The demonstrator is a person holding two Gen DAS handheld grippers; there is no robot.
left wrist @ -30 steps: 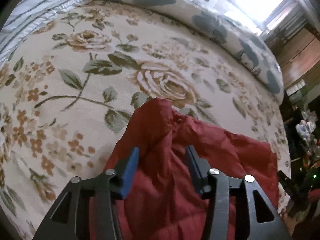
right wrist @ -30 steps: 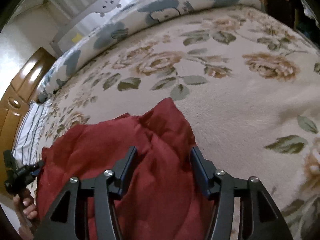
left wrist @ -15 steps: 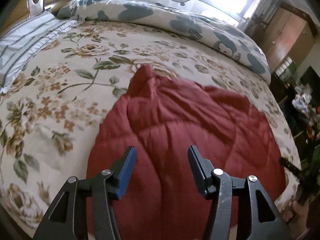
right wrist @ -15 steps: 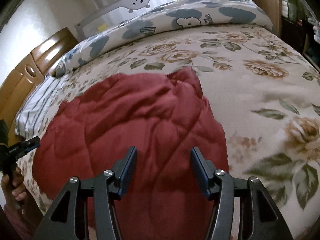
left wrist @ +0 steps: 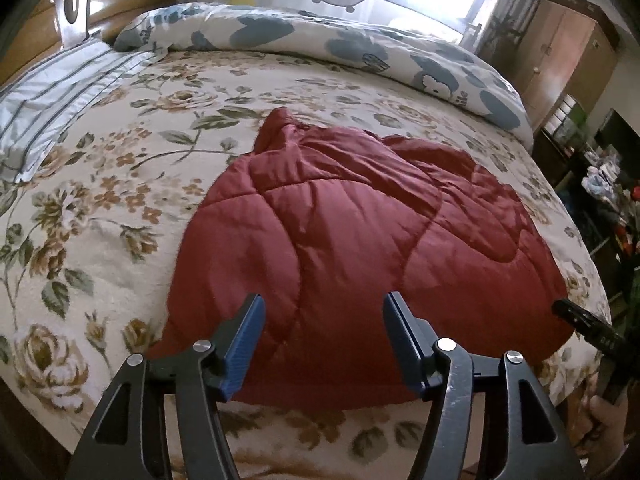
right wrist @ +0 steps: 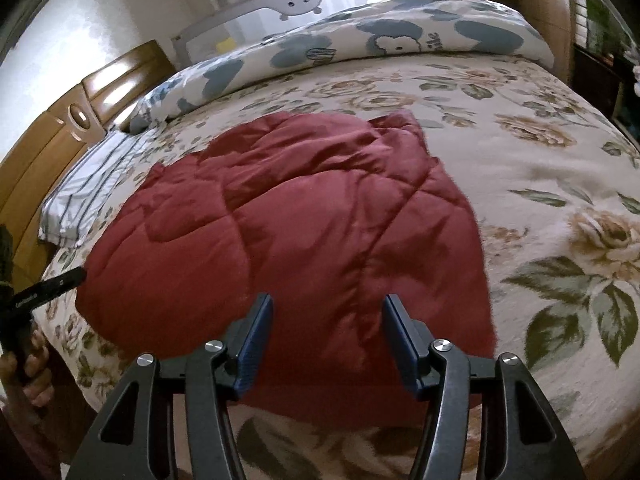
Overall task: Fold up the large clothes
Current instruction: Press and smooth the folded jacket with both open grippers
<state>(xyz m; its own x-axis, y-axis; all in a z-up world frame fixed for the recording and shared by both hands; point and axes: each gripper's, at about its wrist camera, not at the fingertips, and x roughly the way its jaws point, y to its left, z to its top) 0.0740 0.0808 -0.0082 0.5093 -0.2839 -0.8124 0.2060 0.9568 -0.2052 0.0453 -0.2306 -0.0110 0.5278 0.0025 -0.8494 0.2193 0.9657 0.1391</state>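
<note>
While the red quilted garment (left wrist: 360, 240) lies spread in a rumpled heap on the floral bedspread (left wrist: 100, 200), near its near edge, both grippers hang above that edge, clear of the cloth. The left gripper (left wrist: 323, 340) has its jaws opening, with nothing pinched between them. The right gripper (right wrist: 327, 340) stands about as wide, and its jaws too are empty. A peaked corner of the garment points toward the far side, where a rolled blue-and-white duvet (right wrist: 360, 44) lies. A striped pillow (left wrist: 52, 100) sits at far left, beside the wooden headboard (right wrist: 60, 128).
</note>
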